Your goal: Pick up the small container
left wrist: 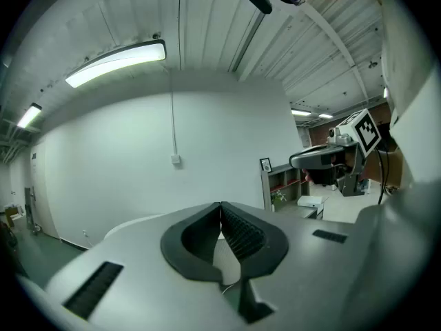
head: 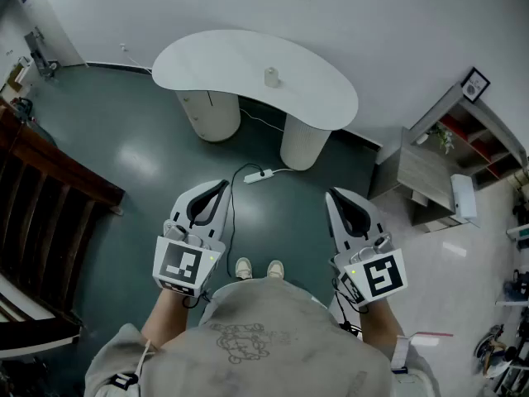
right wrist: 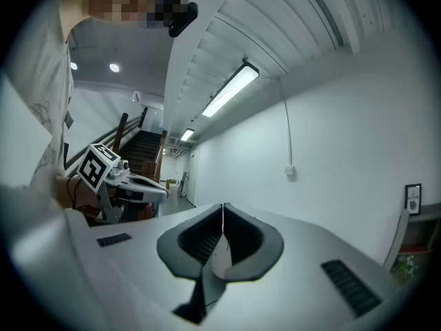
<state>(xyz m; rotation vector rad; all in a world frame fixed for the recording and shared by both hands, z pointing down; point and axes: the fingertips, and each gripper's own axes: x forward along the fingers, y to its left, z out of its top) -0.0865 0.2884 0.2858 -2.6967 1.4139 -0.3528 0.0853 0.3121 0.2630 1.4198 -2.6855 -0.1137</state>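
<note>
A small pale container (head: 270, 77) stands upright near the middle of a white kidney-shaped table (head: 207, 60), far ahead of both grippers. In the head view my left gripper (head: 221, 185) and right gripper (head: 331, 194) are held low in front of the person's body, pointing toward the table, well short of it. Both are shut with nothing between the jaws. The left gripper view shows its jaws (left wrist: 220, 206) closed tip to tip, and the right gripper view shows the same for its own (right wrist: 222, 207). The container is not seen in either gripper view.
A white power strip (head: 257, 174) with a dark cable lies on the teal floor between me and the table. Dark wooden stairs (head: 37, 197) rise at the left. A grey shelf unit (head: 463, 135) stands at the right. The table rests on two round pedestals (head: 302, 143).
</note>
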